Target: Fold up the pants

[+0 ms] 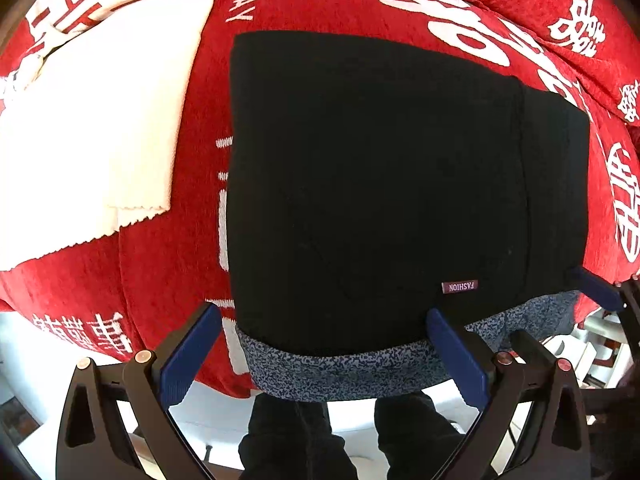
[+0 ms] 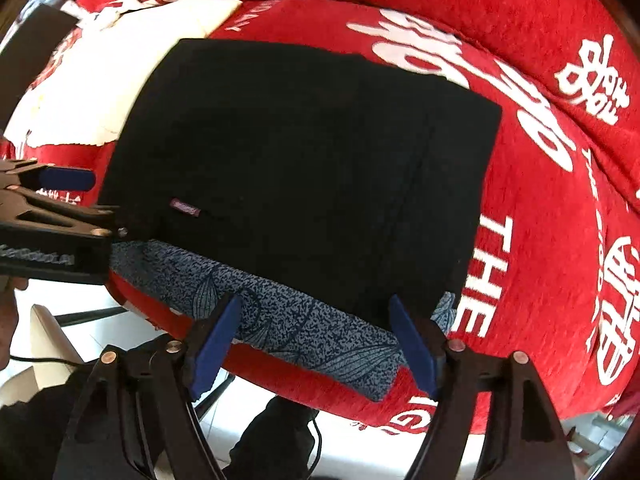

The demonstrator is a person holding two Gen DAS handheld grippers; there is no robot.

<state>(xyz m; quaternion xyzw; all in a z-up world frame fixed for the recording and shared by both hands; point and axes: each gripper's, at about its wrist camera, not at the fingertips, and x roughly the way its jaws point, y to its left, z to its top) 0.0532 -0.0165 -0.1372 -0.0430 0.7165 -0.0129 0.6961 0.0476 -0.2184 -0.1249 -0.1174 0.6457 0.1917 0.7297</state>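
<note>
1. Looking along your left claw [image 1: 324,322], you have the black folded pants with the small "FASHION" label [image 1: 372,184] straight ahead, lying flat as a squarish stack on the red plush blanket with white lettering [image 1: 172,272].

2. Both claws stand with their blue fingers wide apart and nothing between them. The left claw straddles the pants' near edge; the right claw [image 2: 316,308] sits at the near right corner of the same edge.

3. Under that near edge a blue-grey speckled cloth [image 1: 340,368] sticks out toward you. Whether it is part of the pants or a separate piece, I cannot tell.

4. The relation that matters: the pants lie forward of both claws, with the label [image 2: 185,208] near the edge closest to you and a stitched seam running away from you along the pants' right side. The long axis is hard to judge, as the stack looks almost square.

5. A white towel-like cloth [image 1: 100,120] lies left of the pants, apart from them.

6. My judgement: the fold looks nearly or fully done. If another fold is wanted, the near edge is the one within reach, equally for both claws.
</note>
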